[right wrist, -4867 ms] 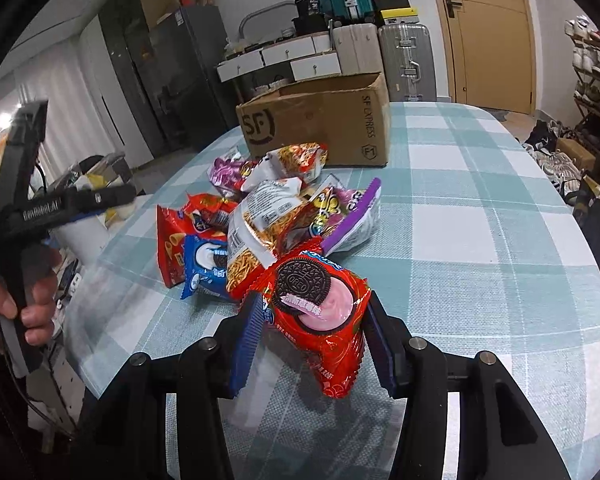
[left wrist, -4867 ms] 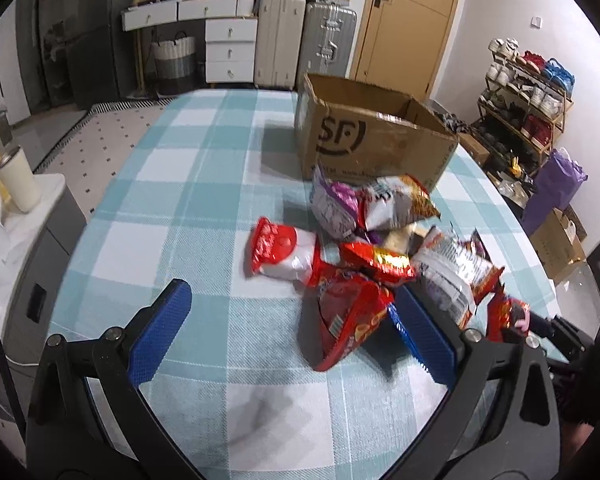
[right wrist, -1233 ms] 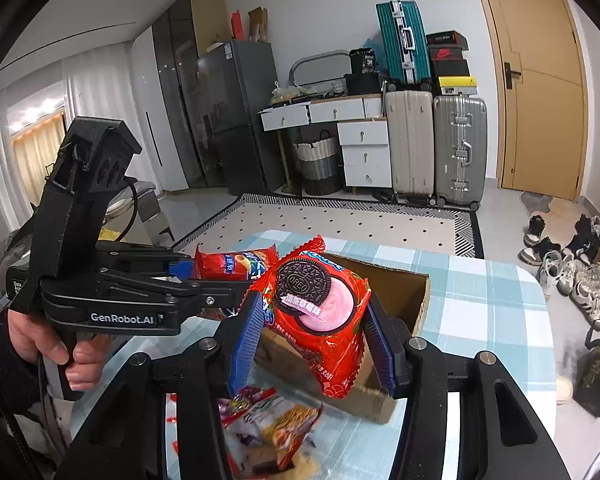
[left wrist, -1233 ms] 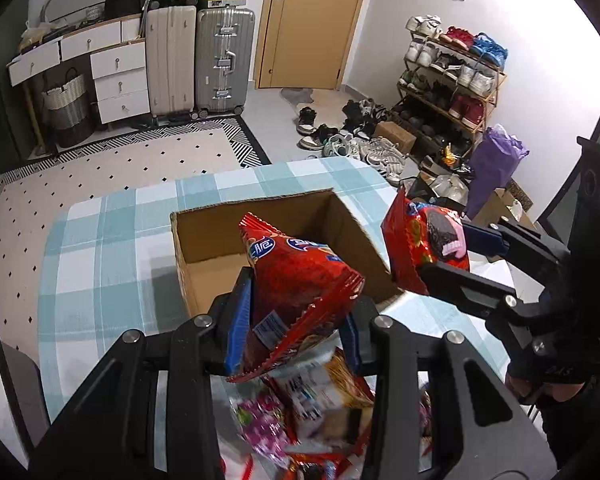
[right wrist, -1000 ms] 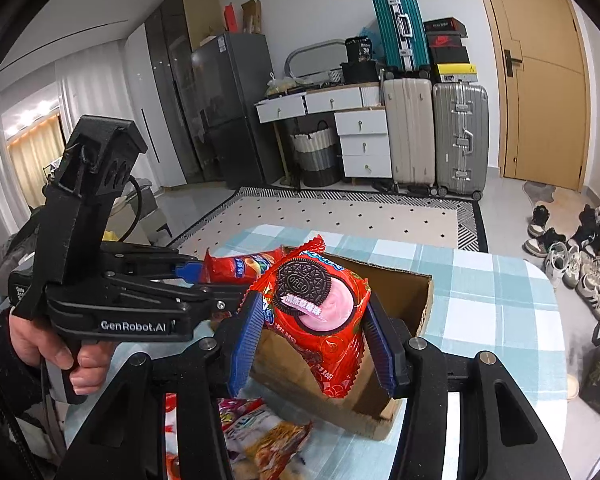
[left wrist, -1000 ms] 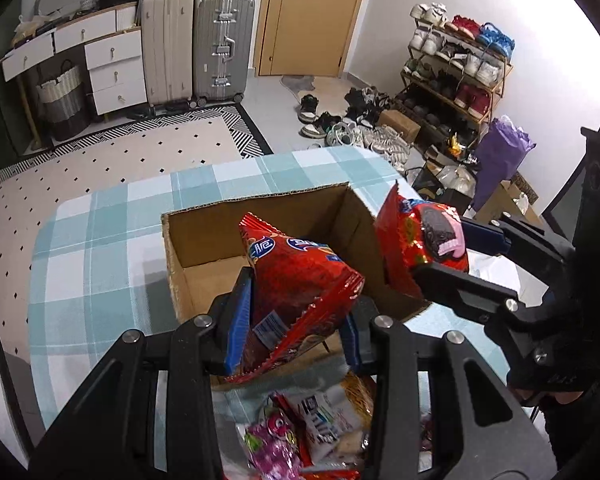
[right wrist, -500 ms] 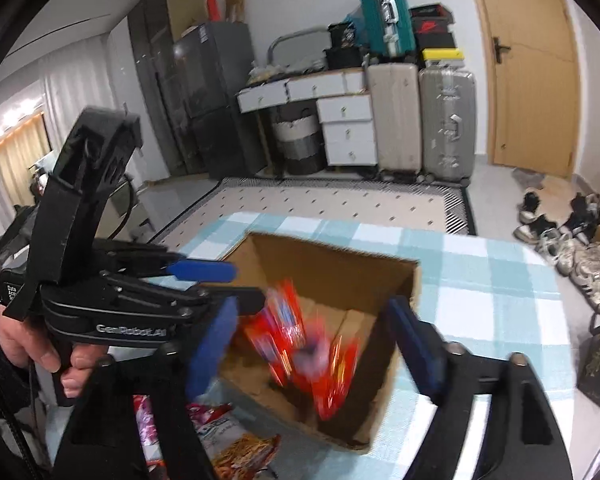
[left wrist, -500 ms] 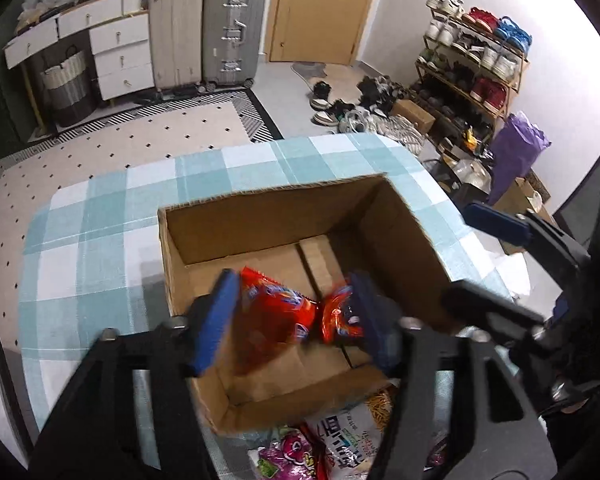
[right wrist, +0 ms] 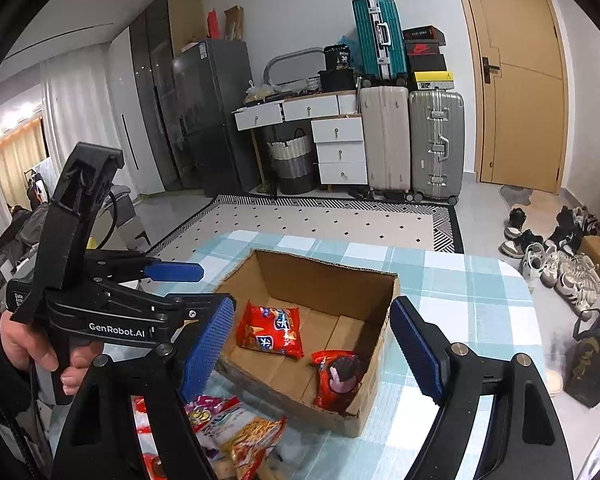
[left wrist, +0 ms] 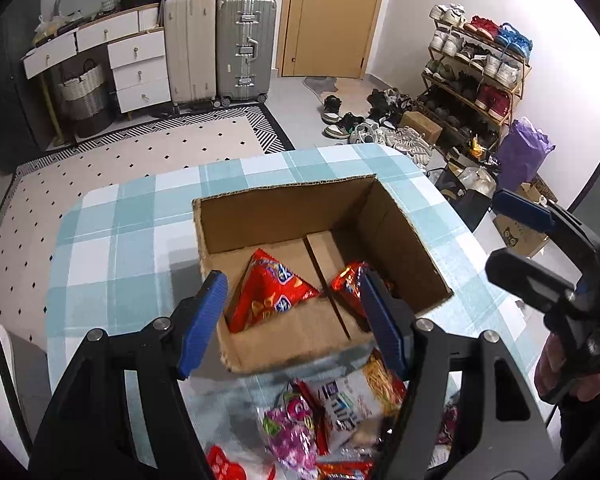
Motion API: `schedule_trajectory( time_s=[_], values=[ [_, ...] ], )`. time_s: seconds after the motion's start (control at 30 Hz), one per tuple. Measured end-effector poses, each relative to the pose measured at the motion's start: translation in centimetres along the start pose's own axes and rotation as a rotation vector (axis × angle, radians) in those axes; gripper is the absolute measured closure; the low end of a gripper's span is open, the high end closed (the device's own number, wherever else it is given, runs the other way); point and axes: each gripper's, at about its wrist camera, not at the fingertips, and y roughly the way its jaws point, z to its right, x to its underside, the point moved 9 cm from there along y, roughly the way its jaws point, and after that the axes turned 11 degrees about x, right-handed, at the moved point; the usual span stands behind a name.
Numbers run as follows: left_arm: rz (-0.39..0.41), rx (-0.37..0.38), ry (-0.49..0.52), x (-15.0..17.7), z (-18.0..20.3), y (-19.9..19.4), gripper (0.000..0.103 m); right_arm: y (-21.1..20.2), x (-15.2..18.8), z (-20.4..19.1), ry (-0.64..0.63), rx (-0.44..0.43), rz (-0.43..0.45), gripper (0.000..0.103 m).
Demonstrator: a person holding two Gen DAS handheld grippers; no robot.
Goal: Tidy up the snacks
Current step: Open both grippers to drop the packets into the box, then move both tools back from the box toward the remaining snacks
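Observation:
An open cardboard box stands on the teal checked table. Inside it lie a red chip bag and a red cookie pack. My left gripper hangs open over the box's near wall with nothing between its fingers. The right wrist view shows the same box, the chip bag and the cookie pack on its floor. My right gripper is open and holds nothing above the box. The left gripper hovers at the box's left side.
A pile of loose snack packs lies on the table in front of the box, also visible as snack packs. The right gripper hangs beyond the box's right side. Suitcases, drawers and a shoe rack stand across the room.
Both grippers were shut on packs above the box, left on the chip bag and right on the cookie pack. Both have opened, and the two packs now lie inside the box.

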Motion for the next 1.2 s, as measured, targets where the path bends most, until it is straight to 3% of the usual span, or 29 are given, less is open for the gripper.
schedule_trajectory(
  time_s=[0.17,0.83,1.2],
  values=[
    [0.025,-0.032,-0.007,1.4,0.5,-2.8,0.025,-2.8,-0.2,-0.6,-0.004,-0.009,0.029,0.017],
    [0.140,-0.085,0.040,6.5,6.1,-13.7,0.016,-12.7,2.1,-4.4,-0.026,-0.016,0.111,0.009],
    [0.193,-0.084,0.043,9.9,7.8,-16.9,0.014,-16.7,4.8,-5.3,-0.017,0.013,0.127,0.006]
  ],
)
